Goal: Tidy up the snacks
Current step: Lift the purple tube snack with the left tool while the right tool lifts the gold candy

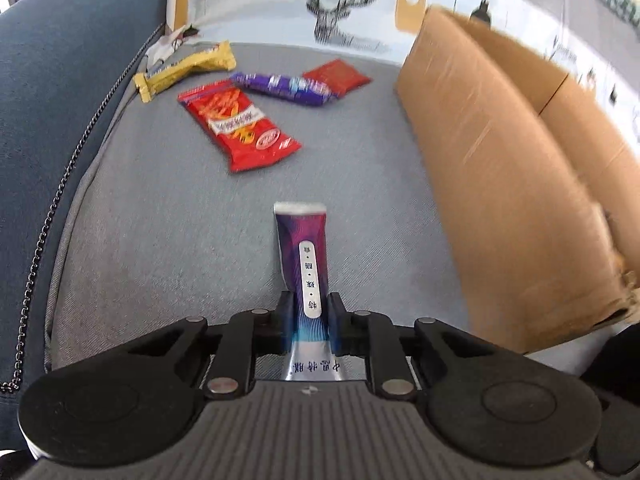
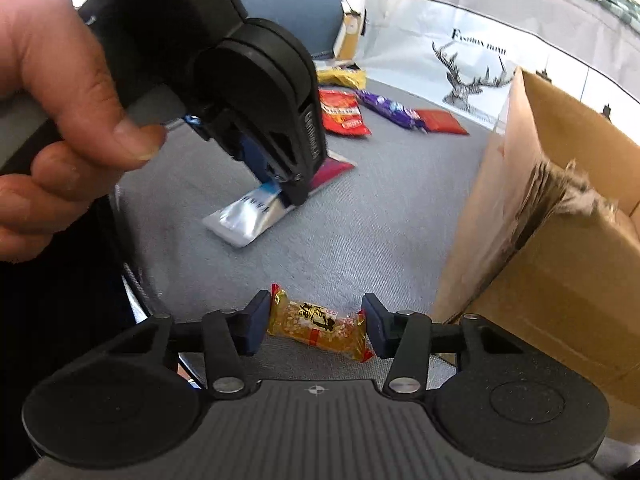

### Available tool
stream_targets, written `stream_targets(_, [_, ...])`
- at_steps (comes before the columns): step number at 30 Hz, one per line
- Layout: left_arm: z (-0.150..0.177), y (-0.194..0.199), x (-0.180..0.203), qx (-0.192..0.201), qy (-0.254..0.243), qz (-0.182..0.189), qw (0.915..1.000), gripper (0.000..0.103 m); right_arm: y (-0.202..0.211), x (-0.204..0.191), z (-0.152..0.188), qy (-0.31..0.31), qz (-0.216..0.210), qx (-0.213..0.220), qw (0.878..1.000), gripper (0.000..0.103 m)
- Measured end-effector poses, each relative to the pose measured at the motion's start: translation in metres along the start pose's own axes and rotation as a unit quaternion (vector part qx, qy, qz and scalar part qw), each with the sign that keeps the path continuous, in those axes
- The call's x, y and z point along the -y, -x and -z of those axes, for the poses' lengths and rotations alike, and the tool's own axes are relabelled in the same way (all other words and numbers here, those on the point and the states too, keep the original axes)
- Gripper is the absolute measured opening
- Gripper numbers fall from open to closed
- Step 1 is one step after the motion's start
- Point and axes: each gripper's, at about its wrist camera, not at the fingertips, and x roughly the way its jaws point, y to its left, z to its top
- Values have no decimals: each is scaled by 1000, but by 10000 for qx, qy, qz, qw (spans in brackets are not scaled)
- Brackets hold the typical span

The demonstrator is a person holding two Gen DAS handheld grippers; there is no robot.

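Left wrist view first: the left hand-held gripper (image 1: 310,322) is clamped narrow on a purple-and-blue snack stick pack (image 1: 303,256), pads pressing both sides, with the pack's far end poking toward 12 o'clock over the grey sofa cushion (image 1: 160,220). Up around 11 o'clock sits a loose bunch of snacks: a big red packet (image 1: 238,126), a yellow bar (image 1: 186,68) behind it, a purple wrapper (image 1: 284,88) and a small red sachet (image 1: 336,76) just beside that. The cardboard box (image 1: 500,168) fills the 2 o'clock side, well apart from the pile. Right wrist view: the right hand-held gripper (image 2: 316,326) sits partway open around a small golden candy (image 2: 318,328) lying on the cushion; its left pad touches the wrapper end, but I can't tell if the right one does, so not a firm pinch. At 10 o'clock a person's hand (image 2: 52,92) holds the other gripper, with the stick pack's silver end on the cushion. The box is at 3 o'clock with a torn corner.
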Motion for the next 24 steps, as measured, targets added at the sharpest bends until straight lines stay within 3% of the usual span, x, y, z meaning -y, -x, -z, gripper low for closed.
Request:
stream_targets(13, [3,40,-17,741,416,751,9935,17,71,-2,-22,6,183,638,9978,51])
stream_targets(24, [10,62,-14,1194,488,1091,9856,17,135,44,-41,-415,572,1413,9874,51])
